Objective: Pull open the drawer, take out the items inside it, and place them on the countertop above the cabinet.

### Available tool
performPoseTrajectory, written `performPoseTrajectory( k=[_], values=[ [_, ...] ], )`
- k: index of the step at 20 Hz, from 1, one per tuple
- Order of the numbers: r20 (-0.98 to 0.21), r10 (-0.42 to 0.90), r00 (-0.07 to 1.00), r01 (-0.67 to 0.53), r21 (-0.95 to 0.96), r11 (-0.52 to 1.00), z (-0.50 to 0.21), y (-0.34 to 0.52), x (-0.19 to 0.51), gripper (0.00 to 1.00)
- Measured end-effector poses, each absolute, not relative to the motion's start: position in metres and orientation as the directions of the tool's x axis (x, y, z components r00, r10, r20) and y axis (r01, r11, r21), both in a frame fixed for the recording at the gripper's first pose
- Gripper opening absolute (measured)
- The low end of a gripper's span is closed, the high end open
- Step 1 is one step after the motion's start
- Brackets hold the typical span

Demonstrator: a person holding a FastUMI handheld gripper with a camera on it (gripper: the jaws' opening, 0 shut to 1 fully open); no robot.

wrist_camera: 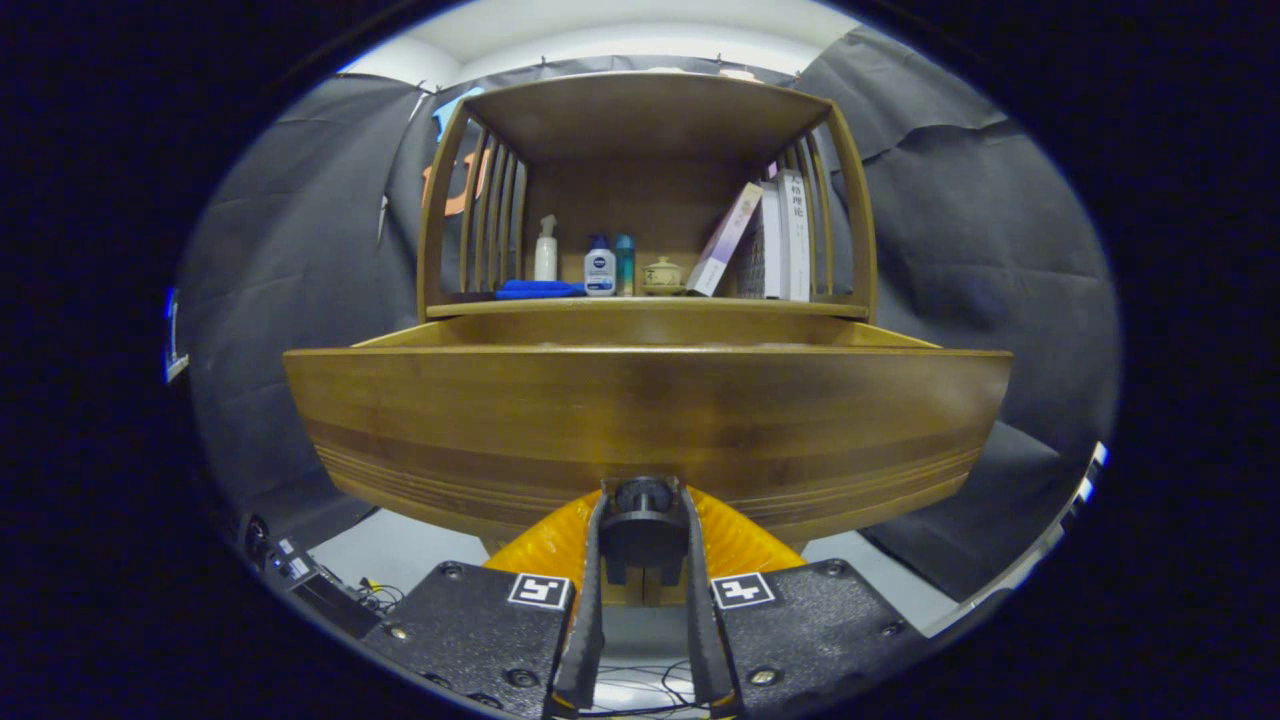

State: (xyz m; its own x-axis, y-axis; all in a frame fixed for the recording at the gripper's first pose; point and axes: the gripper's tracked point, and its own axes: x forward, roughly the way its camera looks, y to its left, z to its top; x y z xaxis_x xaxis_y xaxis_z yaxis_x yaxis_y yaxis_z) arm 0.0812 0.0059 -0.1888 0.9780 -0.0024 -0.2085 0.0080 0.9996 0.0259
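The wooden drawer [645,420] stands pulled out of the cabinet, its broad front panel facing me. A dark round knob [643,497] sits at the bottom middle of that panel. My gripper [643,515] is shut on the knob, one finger on each side of it. The drawer's inside is hidden behind the front panel's top edge. Above it runs the countertop [650,307], which carries a blue cloth [538,290], a white pump bottle [545,250], a white and blue bottle [599,268], a teal bottle [625,265], a small lidded jar [662,274] and leaning books [770,240].
A curved wooden shelf frame with slatted sides [490,210] rises around the countertop and roofs it. Something orange and ribbed [735,540] lies under the drawer behind my fingers. Cables and a dark box [320,590] lie on the floor at the lower left.
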Motion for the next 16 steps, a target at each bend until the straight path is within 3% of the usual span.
performPoseTrajectory(
  k=[11, 14, 16],
  values=[
    [-0.213, -0.002, 0.977, 0.001, -0.003, 1.0, -0.192, 0.003, 0.076, 0.39],
    [-0.202, -0.015, 0.979, 0.012, -0.013, 1.0, -0.192, -0.001, 0.075, 0.49],
    [-0.18, -0.012, 0.984, 0.007, -0.029, 1.0, -0.179, -0.008, 0.064, 0.66]
  ],
)
